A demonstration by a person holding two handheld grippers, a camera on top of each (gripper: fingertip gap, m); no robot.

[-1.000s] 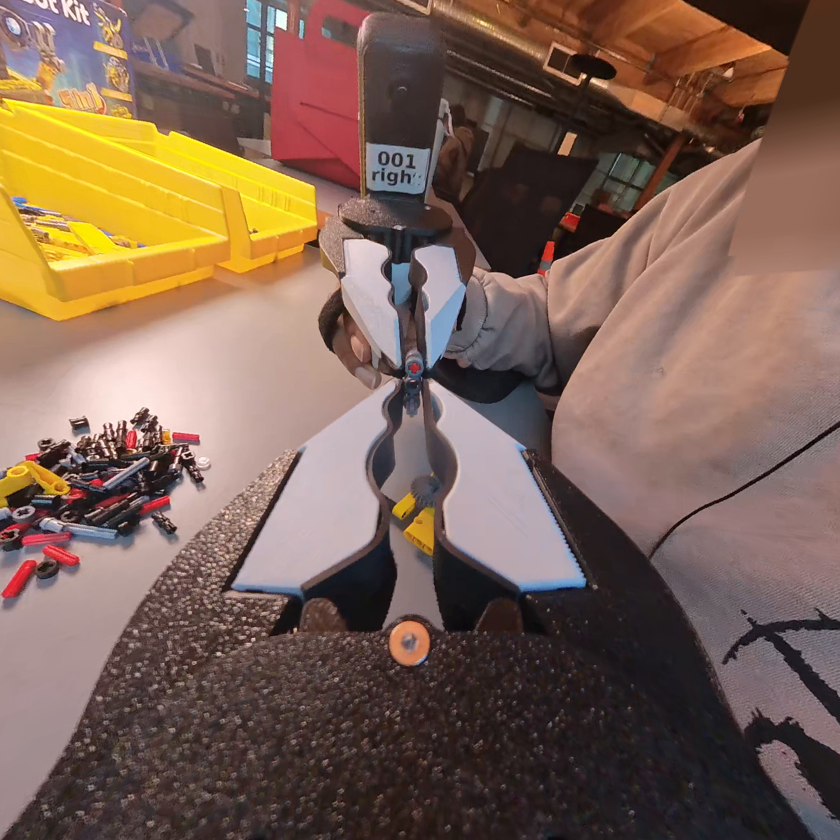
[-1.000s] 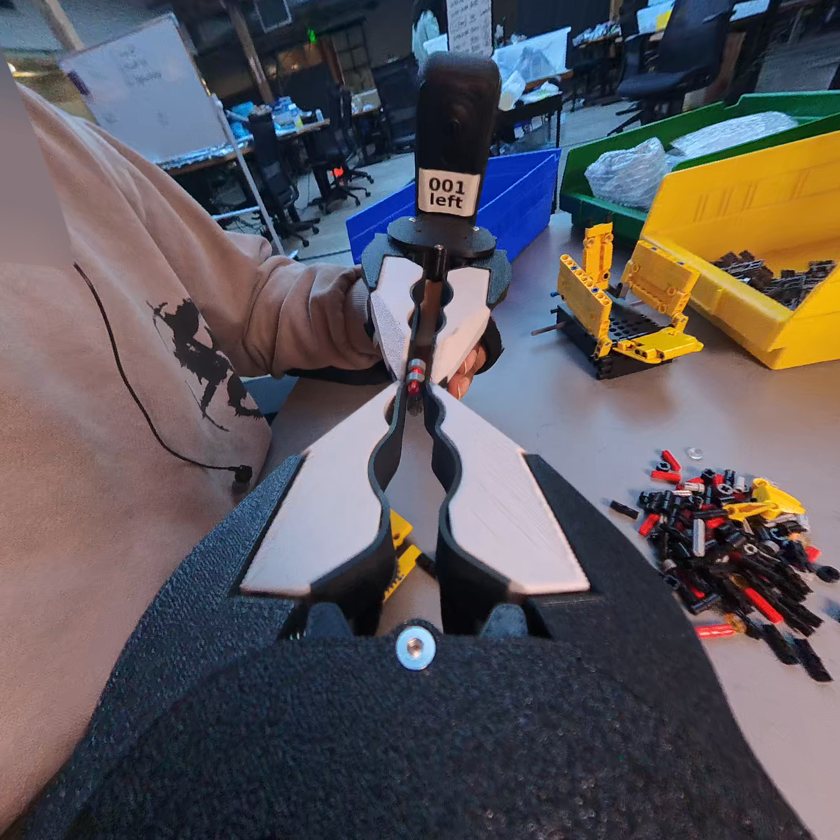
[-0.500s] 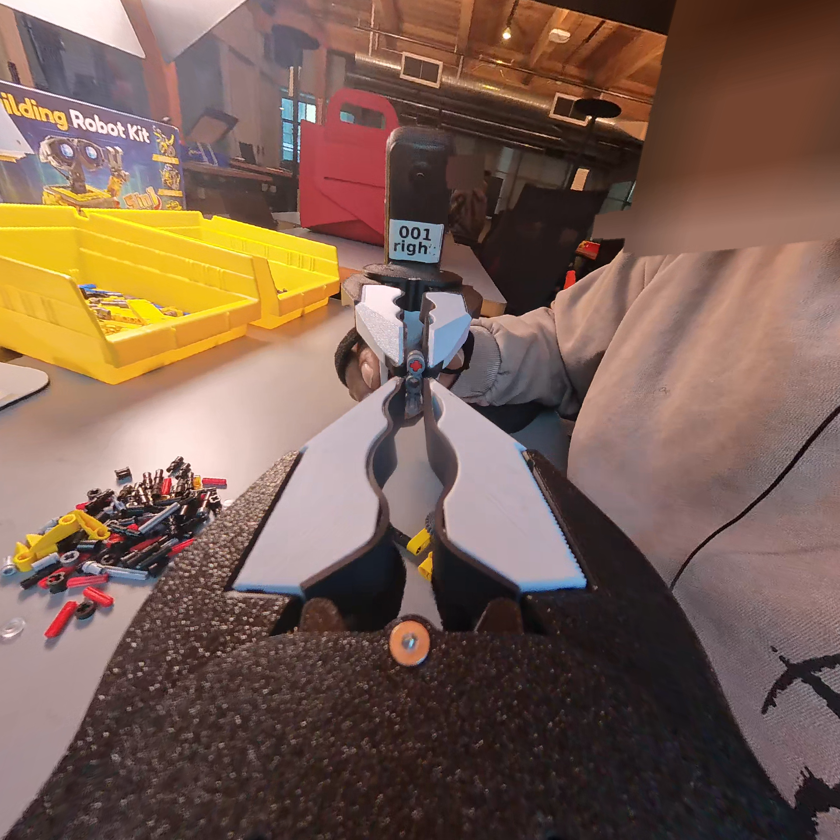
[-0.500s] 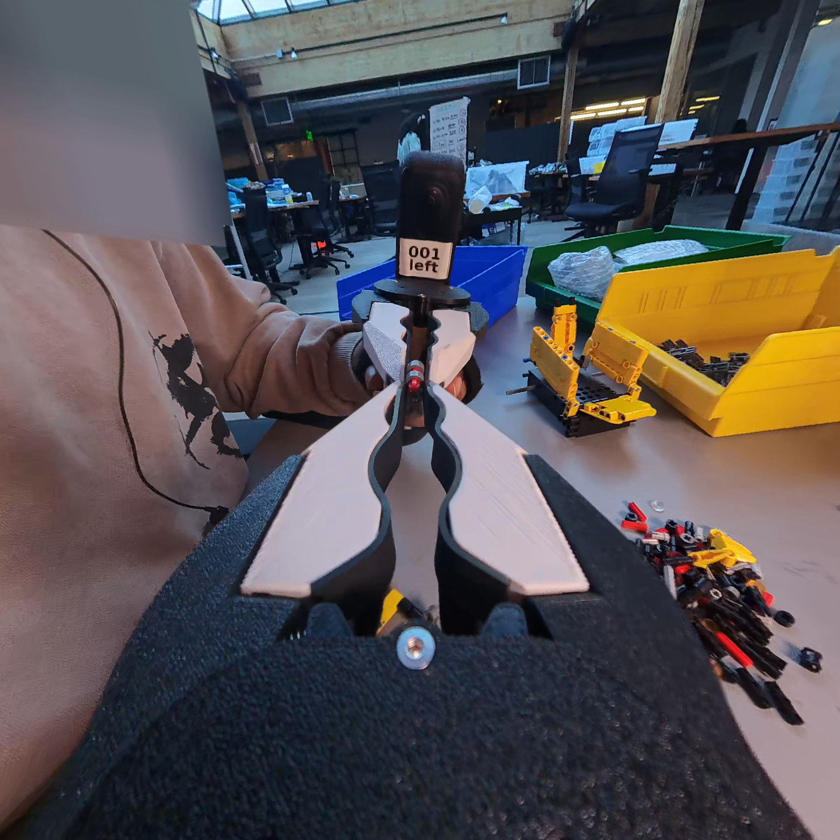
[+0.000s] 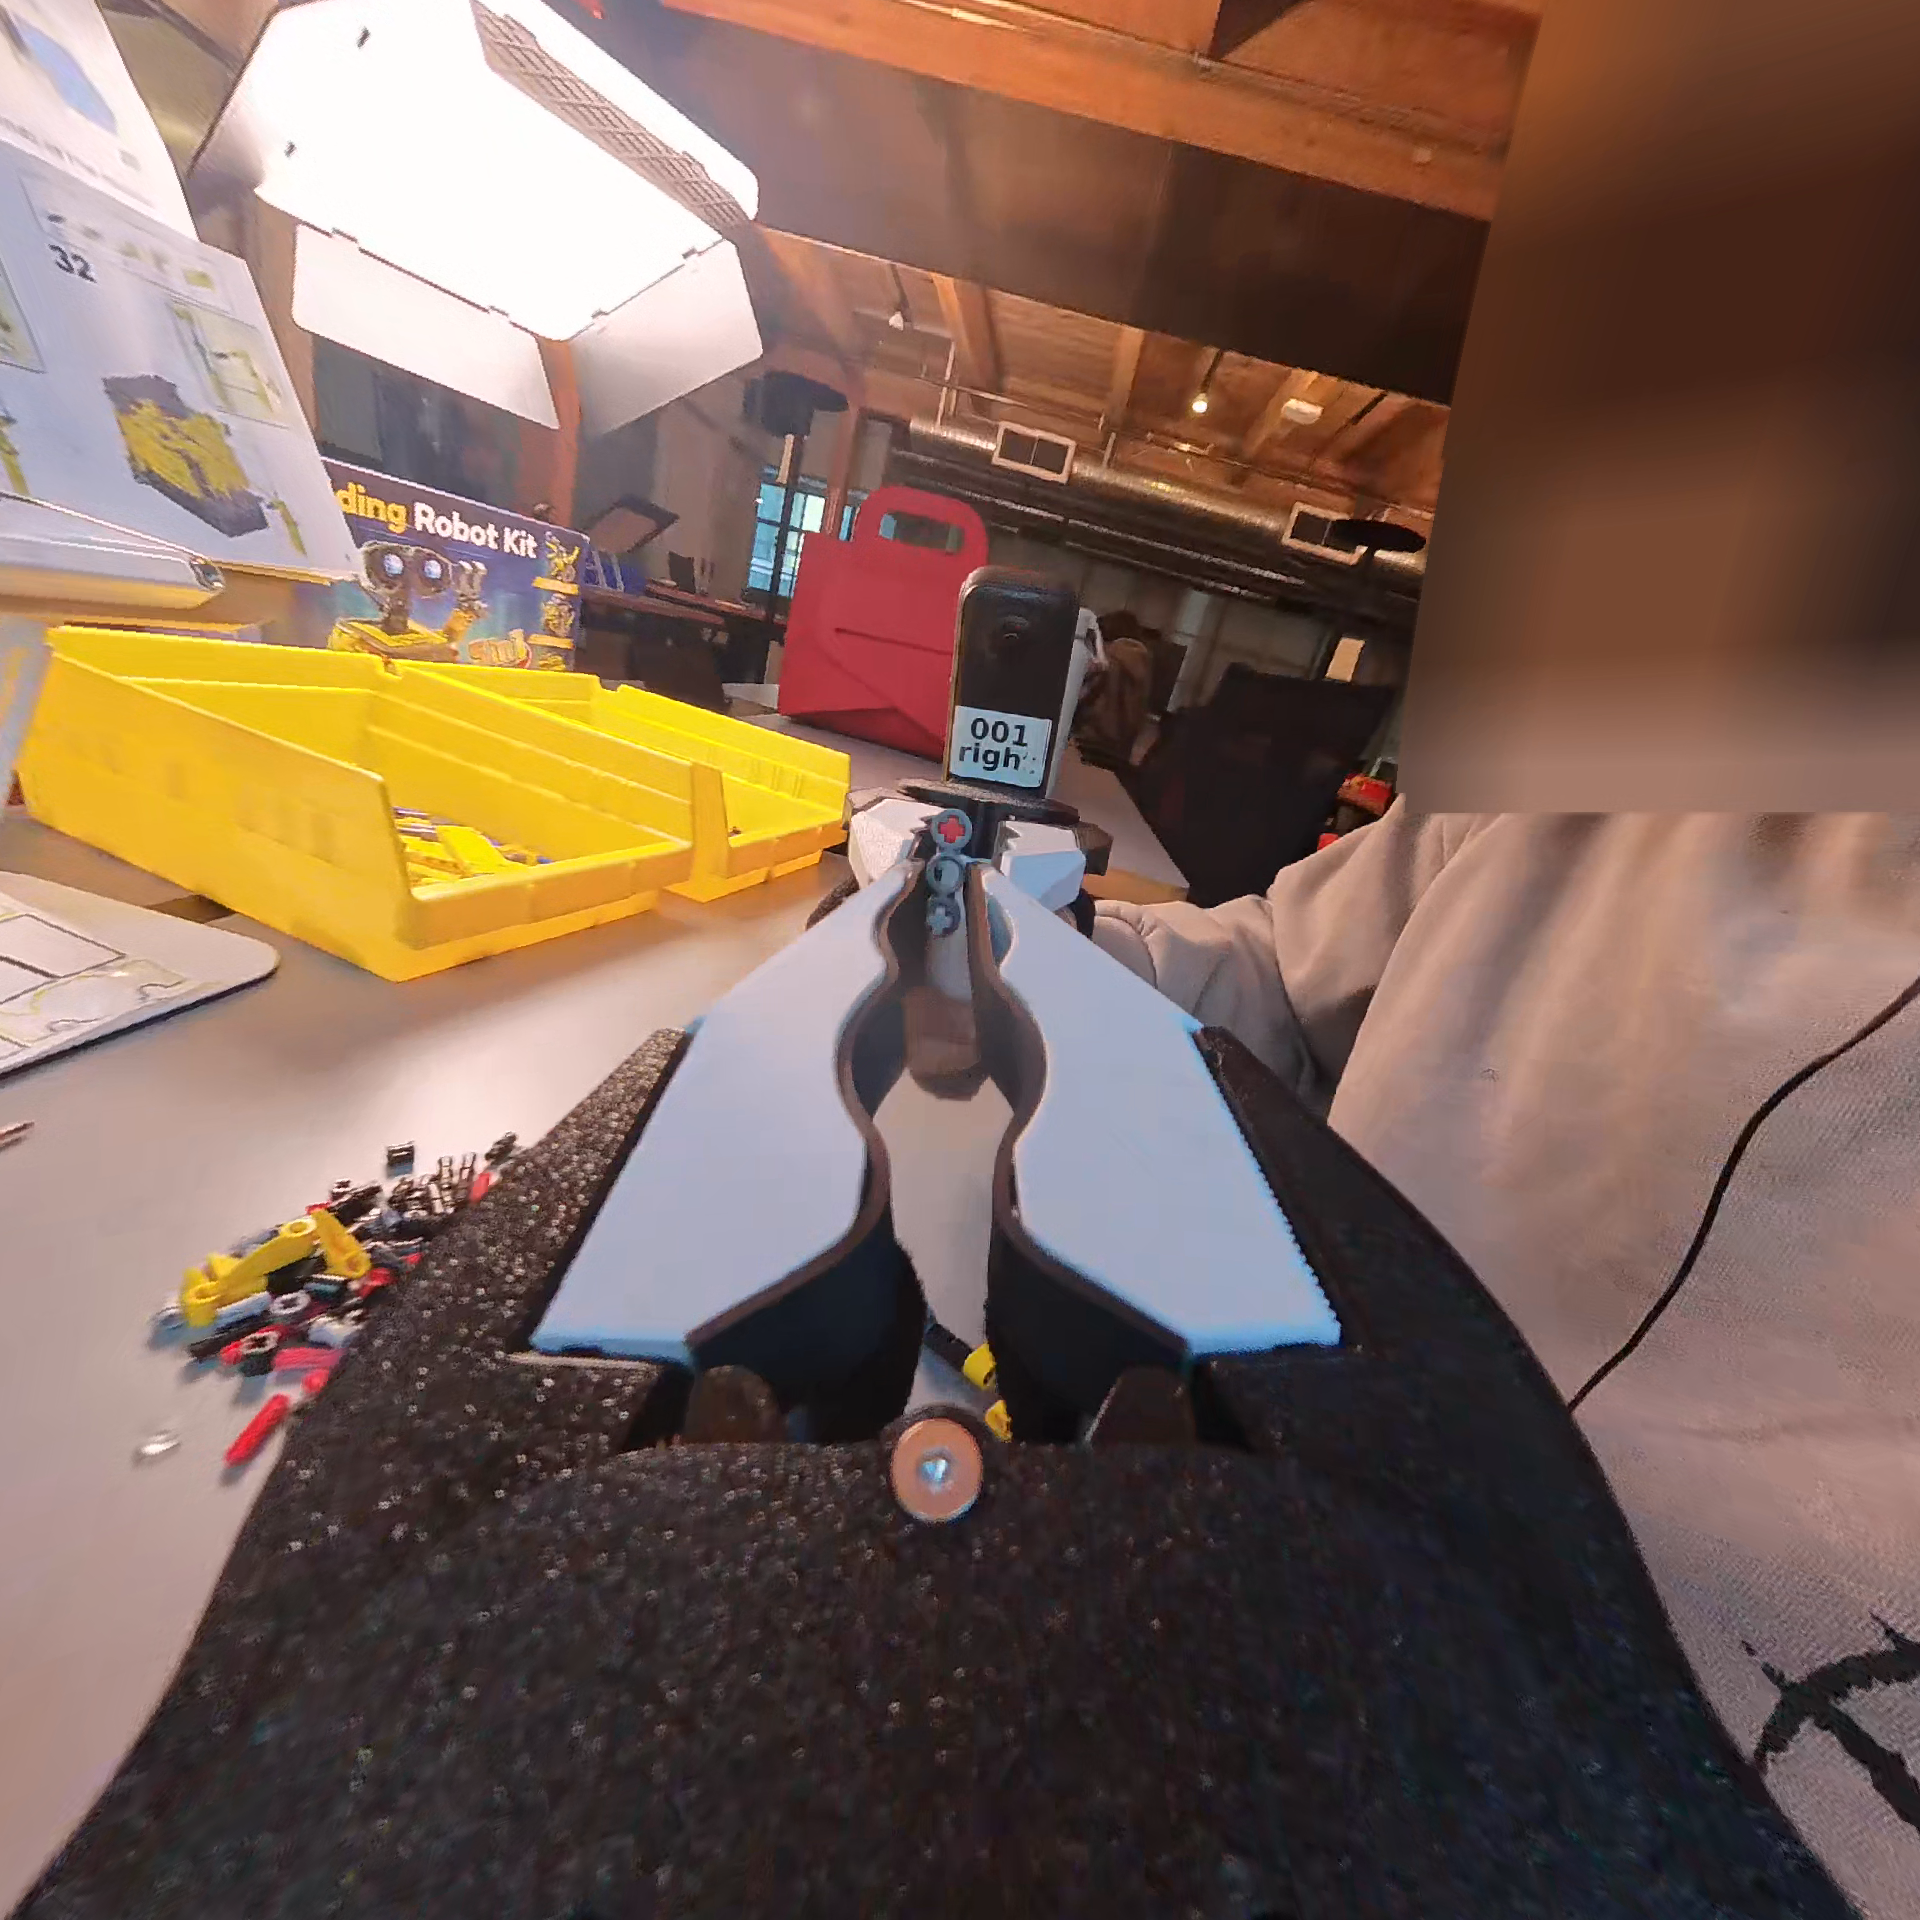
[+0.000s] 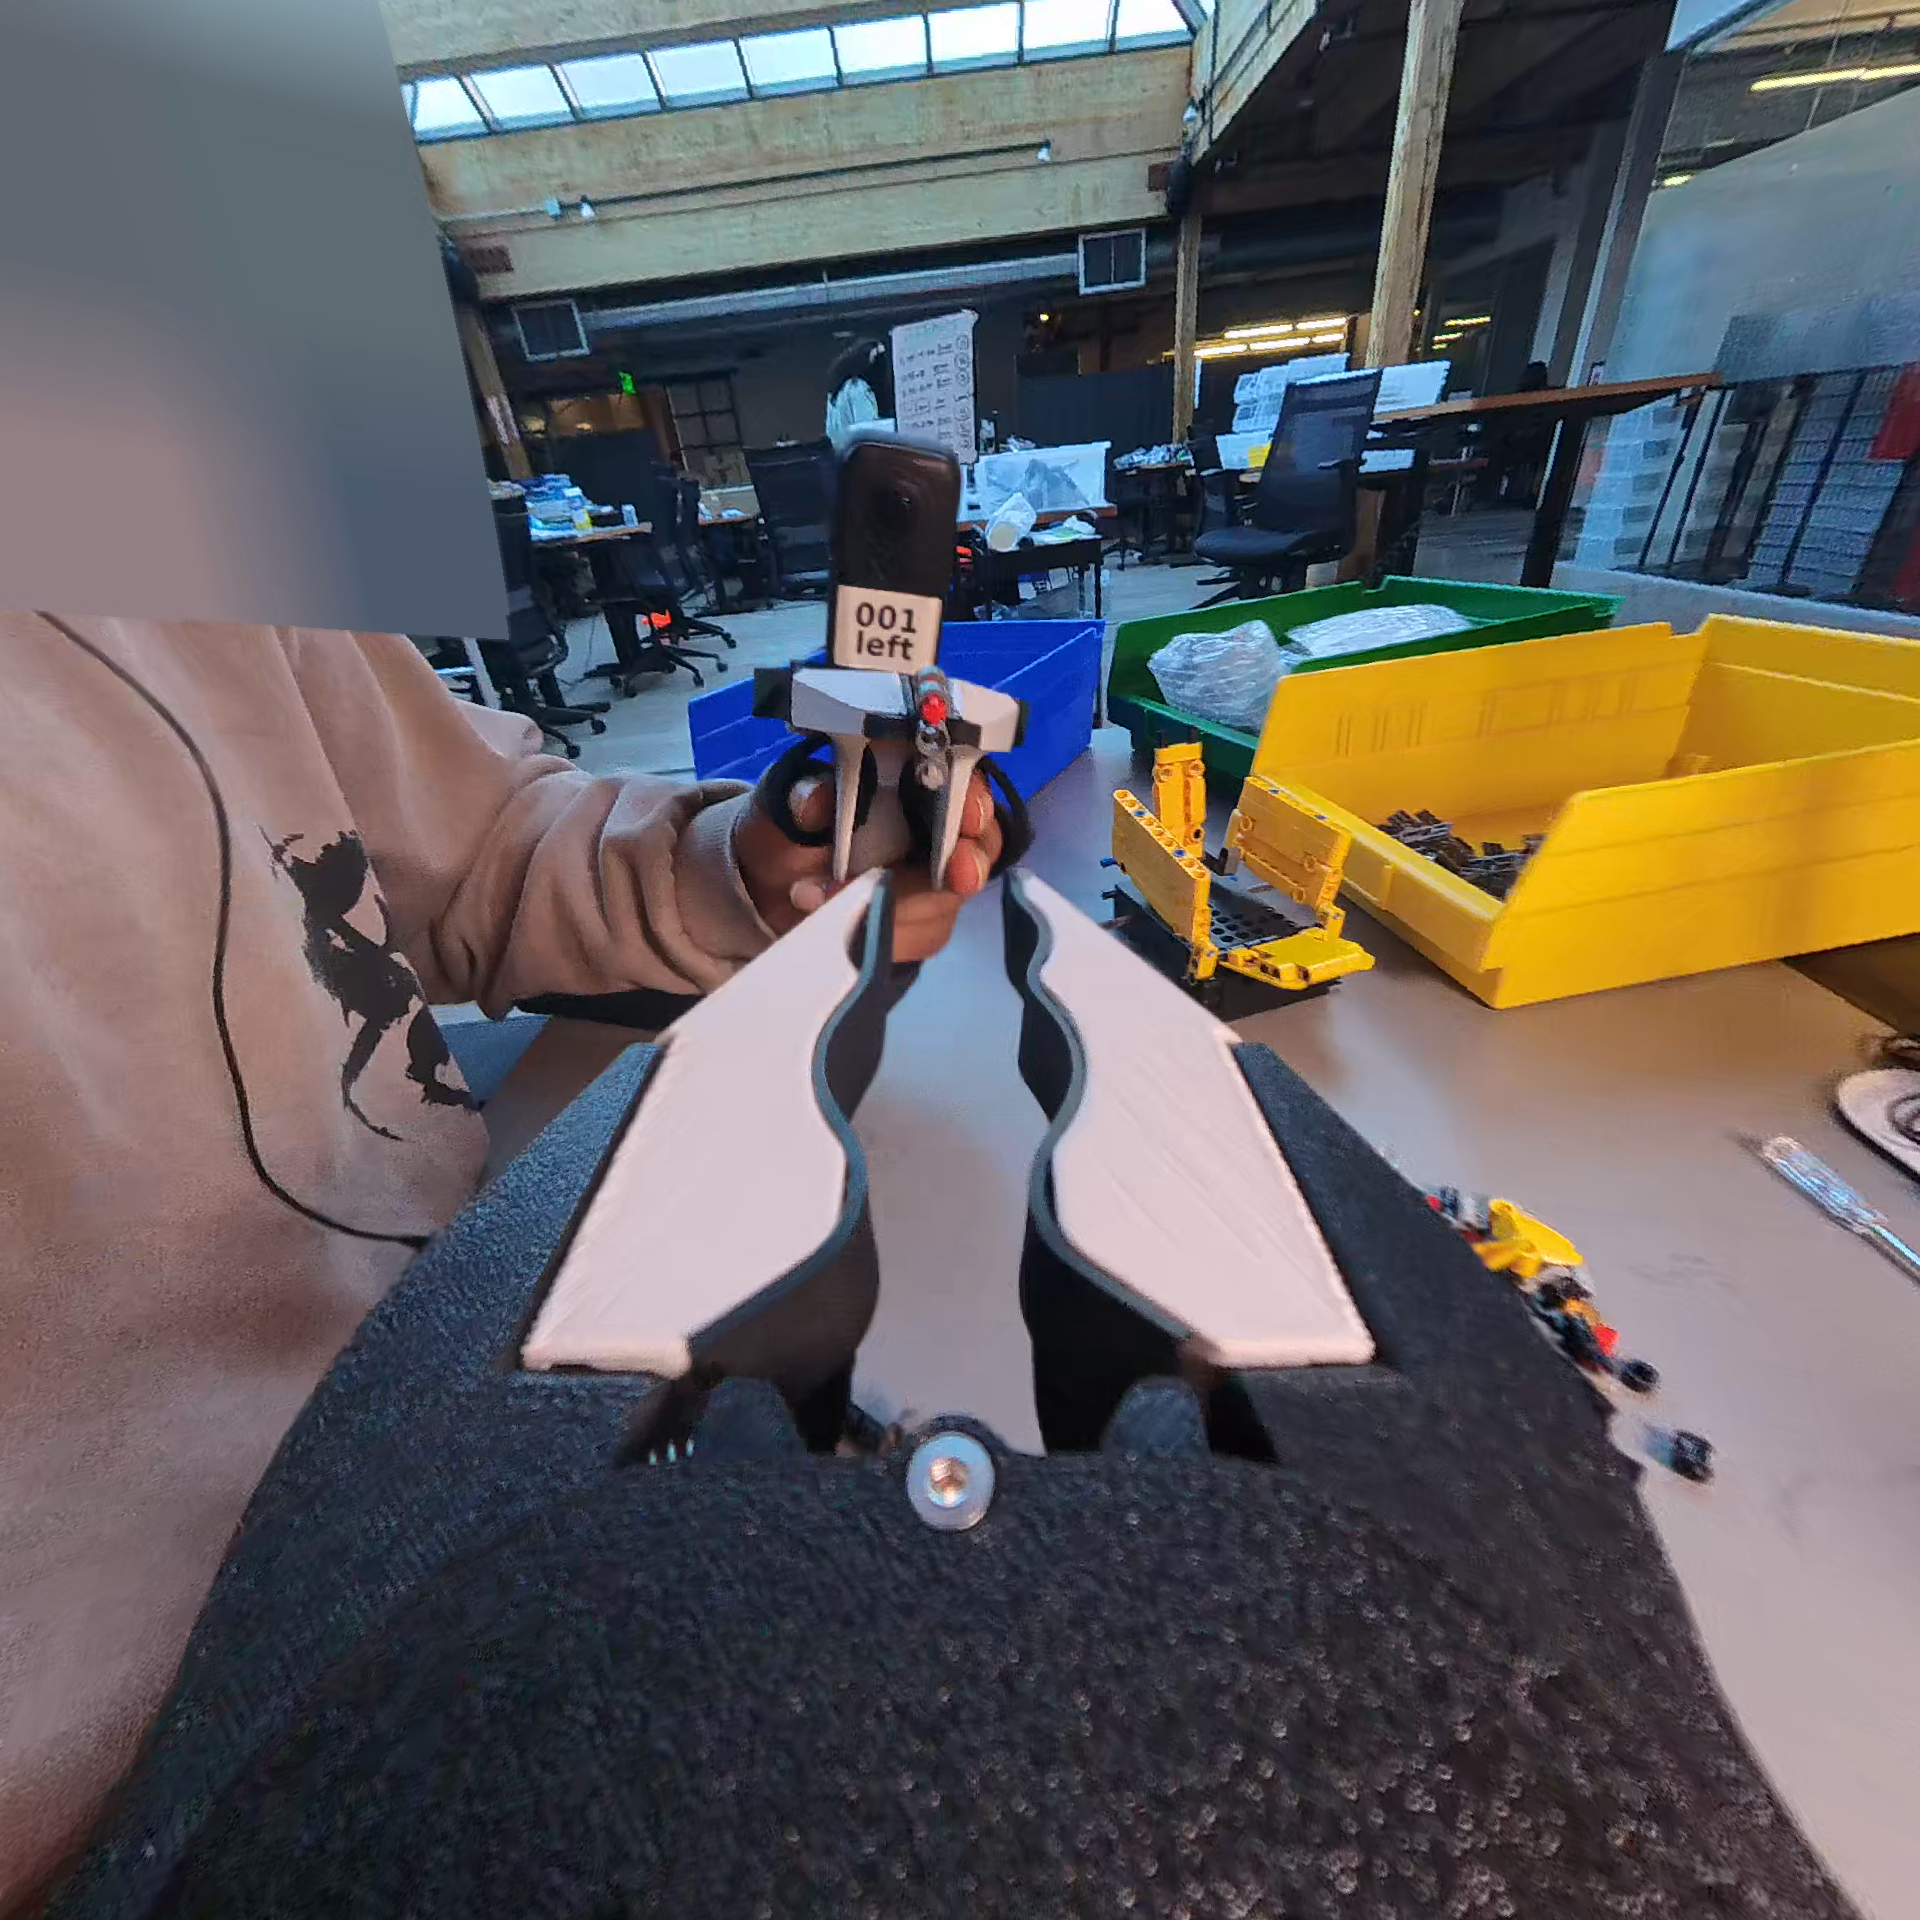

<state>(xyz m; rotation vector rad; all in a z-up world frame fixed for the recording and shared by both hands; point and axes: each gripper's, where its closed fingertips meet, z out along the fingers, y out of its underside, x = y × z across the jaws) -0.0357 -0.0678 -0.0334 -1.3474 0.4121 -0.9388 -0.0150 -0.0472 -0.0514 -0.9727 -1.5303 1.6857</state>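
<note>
Two grippers face each other above the counter (image 5: 468,1039). The left gripper (image 5: 948,894) is pressed together on a small stack of grey and red plastic pieces (image 5: 943,871) at frame centre, while the right gripper (image 6: 943,883) is spread and empty. The stack is judged light, stiff and slick, and best taken by its exposed red end. A pile of loose parts (image 5: 301,1288) is seen at lower left and yellow bins (image 5: 416,790) at mid left. A half-built yellow model (image 6: 1226,904) stands right of centre in the right wrist view. Nothing is seen between the grippers.
</note>
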